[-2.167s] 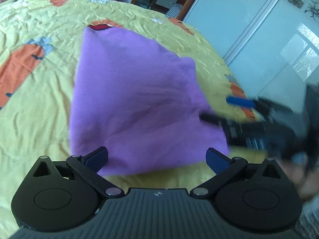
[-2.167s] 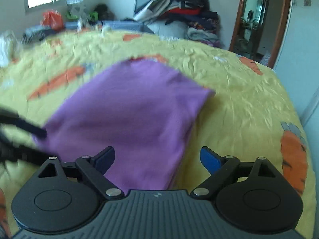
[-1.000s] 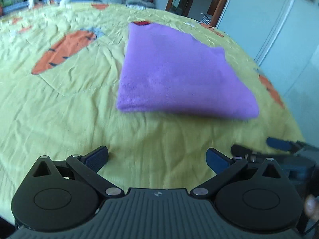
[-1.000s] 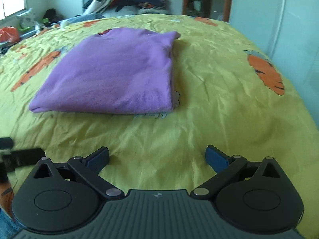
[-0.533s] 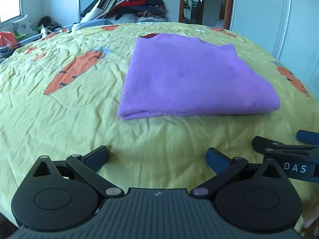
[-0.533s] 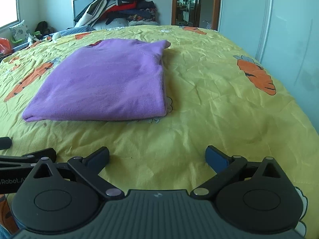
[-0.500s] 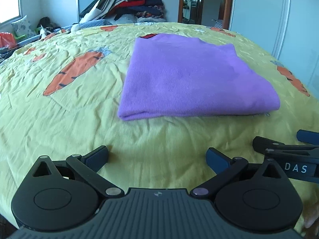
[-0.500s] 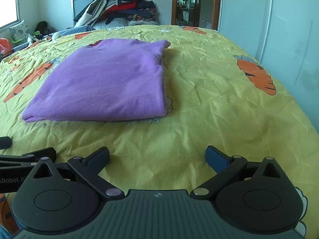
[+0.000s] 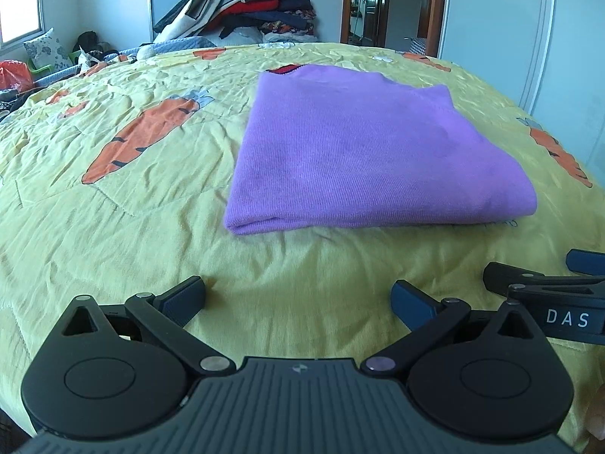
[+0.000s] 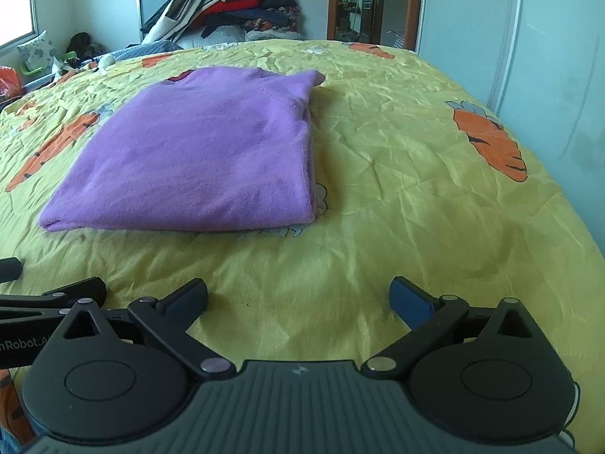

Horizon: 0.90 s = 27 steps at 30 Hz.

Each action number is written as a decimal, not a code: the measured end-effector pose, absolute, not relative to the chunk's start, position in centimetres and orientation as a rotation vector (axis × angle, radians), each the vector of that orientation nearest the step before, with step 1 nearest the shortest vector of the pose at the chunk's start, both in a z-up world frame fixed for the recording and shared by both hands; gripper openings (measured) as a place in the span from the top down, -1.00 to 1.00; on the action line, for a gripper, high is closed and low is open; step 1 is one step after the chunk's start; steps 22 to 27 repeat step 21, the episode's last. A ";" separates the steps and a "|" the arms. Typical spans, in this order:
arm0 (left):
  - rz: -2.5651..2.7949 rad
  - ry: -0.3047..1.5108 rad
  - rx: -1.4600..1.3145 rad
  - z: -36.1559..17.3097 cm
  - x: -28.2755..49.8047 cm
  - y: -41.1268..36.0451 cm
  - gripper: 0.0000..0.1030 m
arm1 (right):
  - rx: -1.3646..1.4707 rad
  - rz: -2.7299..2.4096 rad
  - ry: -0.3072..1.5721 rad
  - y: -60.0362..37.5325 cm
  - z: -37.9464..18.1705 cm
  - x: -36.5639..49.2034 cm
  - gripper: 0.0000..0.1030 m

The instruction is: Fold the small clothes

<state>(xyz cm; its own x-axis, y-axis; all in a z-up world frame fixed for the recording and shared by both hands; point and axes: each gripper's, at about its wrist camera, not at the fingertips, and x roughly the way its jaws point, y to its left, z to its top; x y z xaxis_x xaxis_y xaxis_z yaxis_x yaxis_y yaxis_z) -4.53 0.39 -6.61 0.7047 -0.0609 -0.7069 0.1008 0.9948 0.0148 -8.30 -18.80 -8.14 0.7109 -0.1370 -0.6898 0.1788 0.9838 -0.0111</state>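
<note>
A purple knit garment lies folded into a flat rectangle on the yellow carrot-print bedspread; the right wrist view shows the same purple garment left of centre. My left gripper is open and empty, low over the bedspread, short of the garment's near folded edge. My right gripper is also open and empty, a similar distance back. The right gripper's body shows at the left wrist view's right edge, and the left gripper's body at the right wrist view's left edge.
A heap of clothes is piled at the head of the bed. A doorway and white wardrobe doors stand to the right. Cushions and bags lie at the far left. The bed's edge curves away on the right.
Both grippers have let go of the purple garment and pulled back toward the near edge of the bed. The garment now lies flat and still; in the last half second little moved.
</note>
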 end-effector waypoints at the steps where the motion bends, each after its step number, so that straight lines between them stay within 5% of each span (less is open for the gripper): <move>1: -0.090 0.784 0.054 -6.6 -4.5 0.4 -1.00 | 0.056 -0.173 0.761 -18.8 -8.1 -8.3 -1.00; 27: -0.081 0.785 0.052 -6.6 -4.4 0.4 -1.00 | 0.052 -0.160 0.759 -18.9 -8.2 -8.0 -1.00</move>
